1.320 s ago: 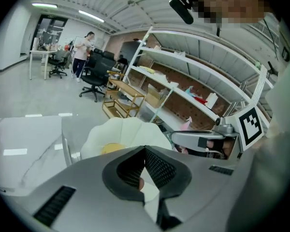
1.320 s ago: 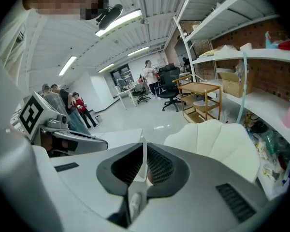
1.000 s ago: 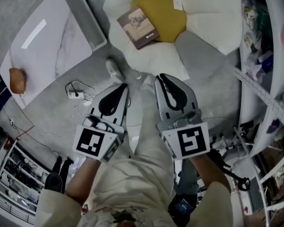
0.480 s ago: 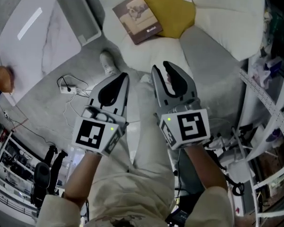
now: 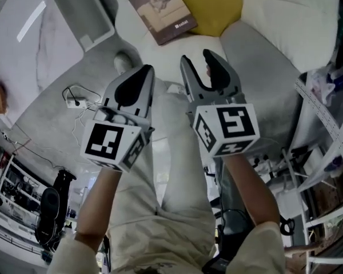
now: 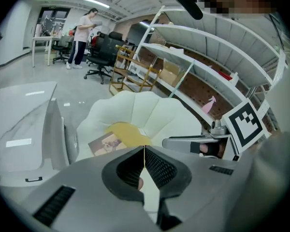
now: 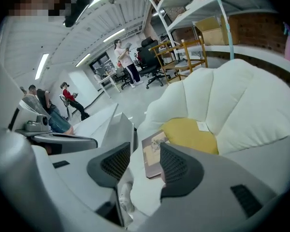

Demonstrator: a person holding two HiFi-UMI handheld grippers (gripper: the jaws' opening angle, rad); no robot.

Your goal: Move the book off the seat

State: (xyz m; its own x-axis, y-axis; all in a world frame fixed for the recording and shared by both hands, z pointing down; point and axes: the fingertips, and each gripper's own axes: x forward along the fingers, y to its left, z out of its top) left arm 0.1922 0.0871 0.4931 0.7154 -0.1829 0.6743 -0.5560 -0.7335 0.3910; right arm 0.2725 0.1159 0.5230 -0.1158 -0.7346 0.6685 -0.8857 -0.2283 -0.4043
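Lying flat on the white petal-shaped seat (image 5: 286, 16), the book (image 5: 162, 11) is found on the seat's front left part, with one edge against a yellow cushion (image 5: 208, 4). It is touched by neither gripper. Both grippers are held side by side above the person's legs, pointed forward and down toward the seat, well short of the book. The left gripper (image 5: 144, 70) is seen with its jaws pressed together, tip to tip, and nothing is caught between them. The right gripper (image 5: 199, 57) is seen with its jaws apart; they have just been opening, and nothing is held between them, though in the right gripper view the book is framed in the gap, farther off on the seat. To the left of the seat a pale marble-patterned table (image 5: 28, 44) is placed. On the grey floor near it a white power strip (image 5: 74, 103) with its cable is laid. A light shoe (image 5: 123, 61) is set on the floor just in front of the seat.
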